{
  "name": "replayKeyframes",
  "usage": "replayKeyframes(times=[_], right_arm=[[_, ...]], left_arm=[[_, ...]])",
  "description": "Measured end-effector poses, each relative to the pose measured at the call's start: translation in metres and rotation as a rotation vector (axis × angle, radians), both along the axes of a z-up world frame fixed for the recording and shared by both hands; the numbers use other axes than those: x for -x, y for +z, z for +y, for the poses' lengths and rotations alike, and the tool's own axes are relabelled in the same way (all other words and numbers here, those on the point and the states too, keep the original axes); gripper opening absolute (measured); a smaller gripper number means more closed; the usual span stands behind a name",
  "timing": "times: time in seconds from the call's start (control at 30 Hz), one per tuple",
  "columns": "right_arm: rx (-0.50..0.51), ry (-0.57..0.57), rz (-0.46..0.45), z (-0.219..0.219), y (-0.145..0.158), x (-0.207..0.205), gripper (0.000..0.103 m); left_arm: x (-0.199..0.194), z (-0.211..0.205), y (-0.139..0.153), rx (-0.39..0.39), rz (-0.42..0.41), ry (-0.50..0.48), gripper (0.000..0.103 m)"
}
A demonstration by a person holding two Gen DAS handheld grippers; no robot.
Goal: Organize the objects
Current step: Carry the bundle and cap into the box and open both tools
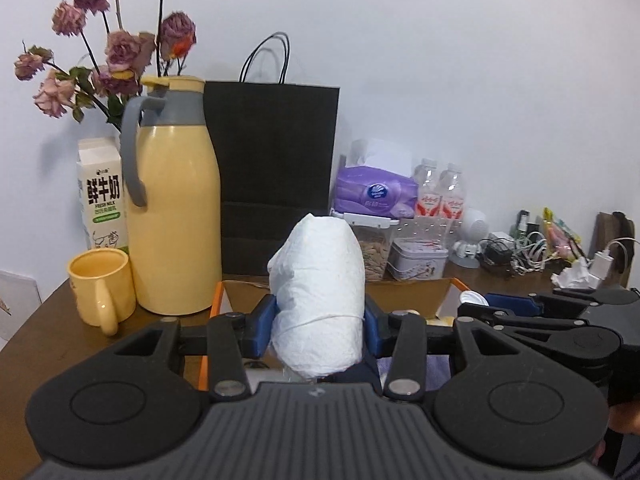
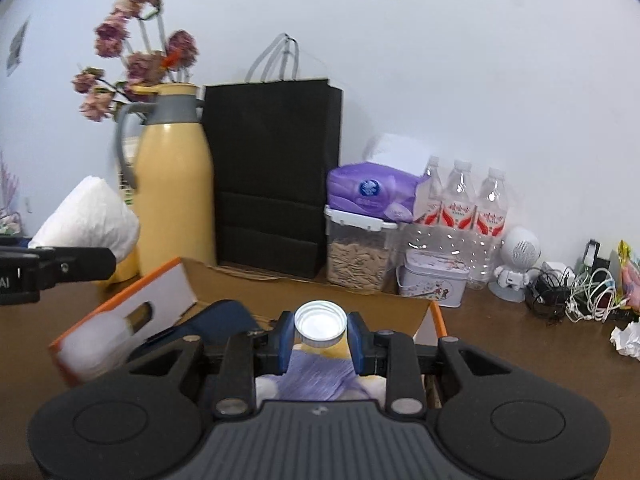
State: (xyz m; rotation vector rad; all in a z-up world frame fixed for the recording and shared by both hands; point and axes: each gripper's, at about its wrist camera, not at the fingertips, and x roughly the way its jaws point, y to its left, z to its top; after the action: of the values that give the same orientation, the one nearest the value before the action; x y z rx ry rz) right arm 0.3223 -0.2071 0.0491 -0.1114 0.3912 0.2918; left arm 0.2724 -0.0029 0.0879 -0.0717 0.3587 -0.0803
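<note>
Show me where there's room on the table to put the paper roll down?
Bare wood lies right of the cardboard box, before the cable tangle. The back row, from thermos to water bottles, is packed.

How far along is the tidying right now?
Midway, at a guess. Already in the box: a purple cloth and a dark blue item. In hand: the left tool grips a paper roll; the right tool grips a white-capped bottle above the box. Left: both still need placing.
</note>
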Motion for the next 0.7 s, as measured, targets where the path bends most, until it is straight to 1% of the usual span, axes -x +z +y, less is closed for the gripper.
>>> replayKeyframes(times=[0.17,0.3,0.33,0.37,0.4,0.43,0.47,0.5,0.53,0.57,0.6,0.63,0.67,0.7], right_arm=[[-0.005,-0.036,0.038,-0.009,-0.010,-0.038,0.027],[0.002,-0.067,0.053,-0.014,-0.020,-0.066,0.027],[-0.001,-0.069,0.062,-0.015,-0.023,-0.071,0.027],[-0.002,-0.070,0.076,-0.016,-0.026,-0.076,0.027],[-0.002,-0.071,0.092,-0.017,-0.030,-0.081,0.028],[-0.005,-0.072,0.107,-0.019,-0.034,-0.084,0.027],[-0.013,-0.073,0.118,-0.020,-0.037,-0.086,0.028],[-0.027,-0.067,0.130,-0.022,-0.038,-0.087,0.029],[-0.039,-0.061,0.132,-0.024,-0.037,-0.086,0.039],[-0.040,-0.066,0.124,-0.025,-0.036,-0.084,0.061],[-0.040,-0.076,0.112,-0.025,-0.034,-0.081,0.073],[-0.040,-0.077,0.099,-0.025,-0.032,-0.077,0.089],[-0.041,-0.073,0.088,-0.024,-0.030,-0.075,0.091],[-0.043,-0.068,0.083,-0.024,-0.027,-0.073,0.092]], left_arm=[[-0.039,-0.001,-0.012,0.000,0.045,0.028,0.044],[-0.062,0.005,-0.025,-0.002,0.099,0.046,0.045],[-0.066,0.006,-0.029,-0.005,0.112,0.044,0.048],[-0.070,0.006,-0.032,-0.010,0.123,0.040,0.055],[-0.072,0.006,-0.035,-0.015,0.130,0.040,0.059],[-0.073,0.005,-0.037,-0.020,0.133,0.041,0.067],[-0.074,0.004,-0.038,-0.028,0.134,0.040,0.077],[-0.074,0.003,-0.040,-0.037,0.135,0.040,0.083],[-0.073,0.002,-0.040,-0.043,0.135,0.041,0.096],[-0.072,0.001,-0.040,-0.047,0.130,0.046,0.103],[-0.070,0.000,-0.040,-0.052,0.120,0.050,0.103],[-0.068,0.000,-0.039,-0.053,0.113,0.053,0.103],[-0.067,-0.001,-0.037,-0.052,0.109,0.057,0.103],[-0.066,-0.001,-0.036,-0.050,0.107,0.061,0.103]])
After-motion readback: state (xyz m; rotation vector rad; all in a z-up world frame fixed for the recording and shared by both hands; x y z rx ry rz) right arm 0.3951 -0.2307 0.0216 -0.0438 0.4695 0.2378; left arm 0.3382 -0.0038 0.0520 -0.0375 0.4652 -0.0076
